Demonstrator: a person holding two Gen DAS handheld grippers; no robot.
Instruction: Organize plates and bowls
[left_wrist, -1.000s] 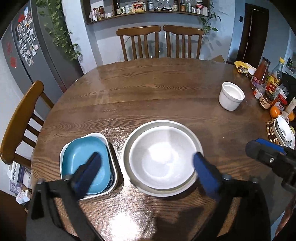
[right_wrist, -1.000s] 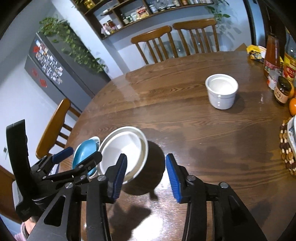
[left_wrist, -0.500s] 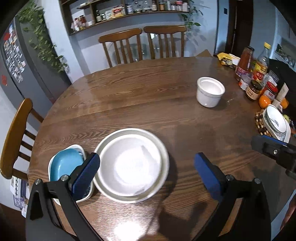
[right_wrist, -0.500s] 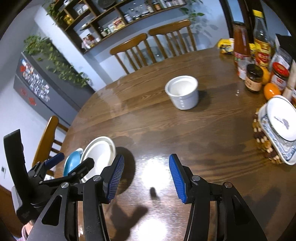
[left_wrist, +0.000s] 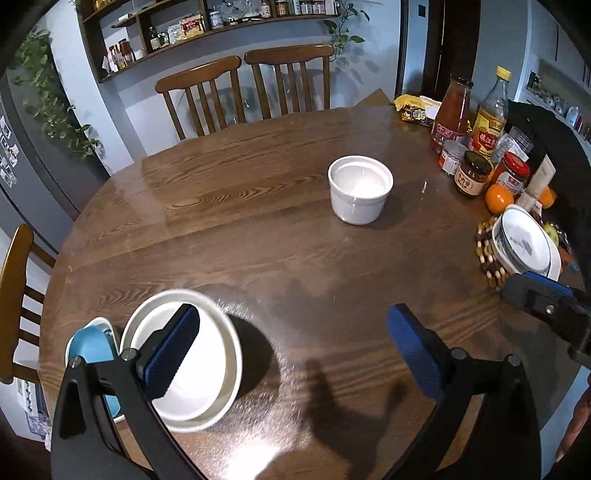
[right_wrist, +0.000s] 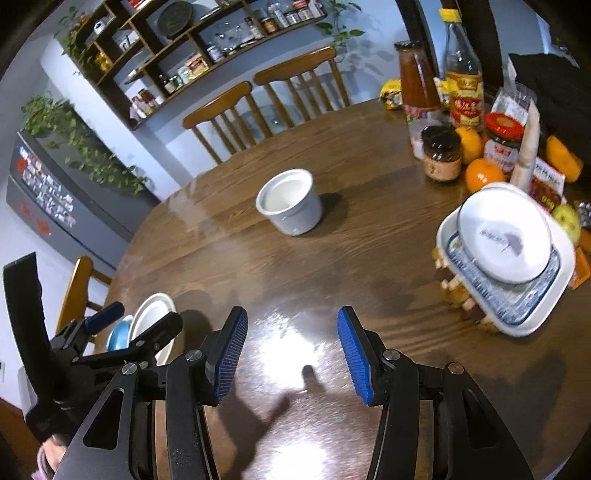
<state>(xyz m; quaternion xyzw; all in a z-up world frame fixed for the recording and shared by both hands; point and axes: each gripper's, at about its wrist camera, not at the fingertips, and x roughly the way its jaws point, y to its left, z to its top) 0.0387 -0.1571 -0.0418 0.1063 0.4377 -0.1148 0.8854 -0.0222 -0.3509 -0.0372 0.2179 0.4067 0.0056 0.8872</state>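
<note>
A white round bowl stack (left_wrist: 207, 373) sits at the near left of the round wooden table (left_wrist: 266, 236), with a blue bowl in a white square dish (left_wrist: 90, 341) left of it. A white ramekin (left_wrist: 360, 194) (right_wrist: 290, 203) stands mid-table. A white round plate on a blue-patterned square dish (right_wrist: 506, 254) (left_wrist: 524, 247) rests on a beaded trivet at the right. My left gripper (left_wrist: 291, 350) is open and empty above the near table. My right gripper (right_wrist: 291, 350) is open and empty, left of the square dish.
Sauce bottles, jars and oranges (left_wrist: 476, 155) crowd the table's right edge. Two wooden chairs (left_wrist: 243, 88) stand at the far side and one chair (left_wrist: 14, 295) at the left. A fridge and wall shelves lie beyond.
Both grippers have swung right, away from the white bowl stack. The ramekin and the square dish at the right have come closer into view. Both stay open.
</note>
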